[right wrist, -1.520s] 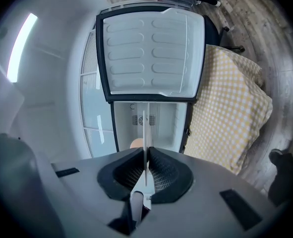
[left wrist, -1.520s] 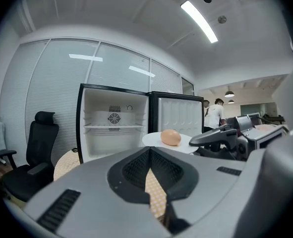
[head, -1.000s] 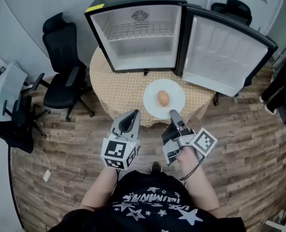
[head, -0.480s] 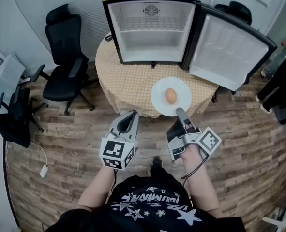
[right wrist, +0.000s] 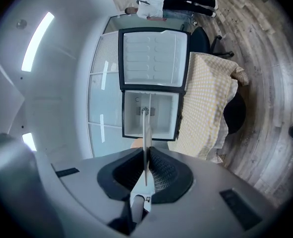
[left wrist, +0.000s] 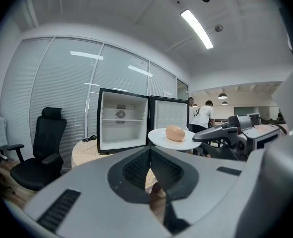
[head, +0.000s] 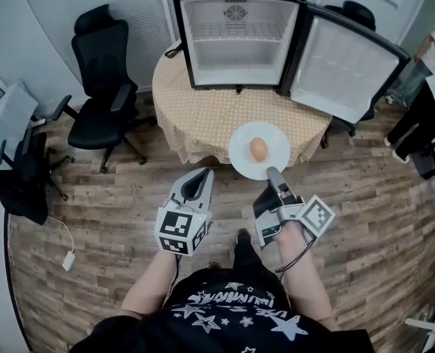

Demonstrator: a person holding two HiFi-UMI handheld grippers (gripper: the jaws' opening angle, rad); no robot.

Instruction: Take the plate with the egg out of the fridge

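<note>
A white plate (head: pixel 241 151) with a brown egg (head: pixel 258 148) on it is held level off the table's near edge. My right gripper (head: pixel 272 173) is shut on its near rim. The right gripper view shows that plate (right wrist: pixel 146 133) edge-on between the pads, with my gripper (right wrist: pixel 146 155) clamped on it. My left gripper (head: pixel 201 176) hangs left of the plate, shut and empty. From the left gripper view, the plate (left wrist: pixel 162 138) and egg (left wrist: pixel 175 132) float ahead to the right of my shut left gripper (left wrist: pixel 149 150). The black fridge (head: pixel 239 39) stands open and empty.
The fridge sits on a round table with a yellow checked cloth (head: pixel 210 116), its door (head: pixel 346 65) swung out to the right. Black office chairs (head: pixel 99 87) stand on the left, another (head: pixel 357 13) behind the door. A person (head: pixel 432 48) is at the far right.
The plate with the egg has come back from the table toward me in the right gripper, and the fridge and table now lie farther off. The left gripper stays beside it.
</note>
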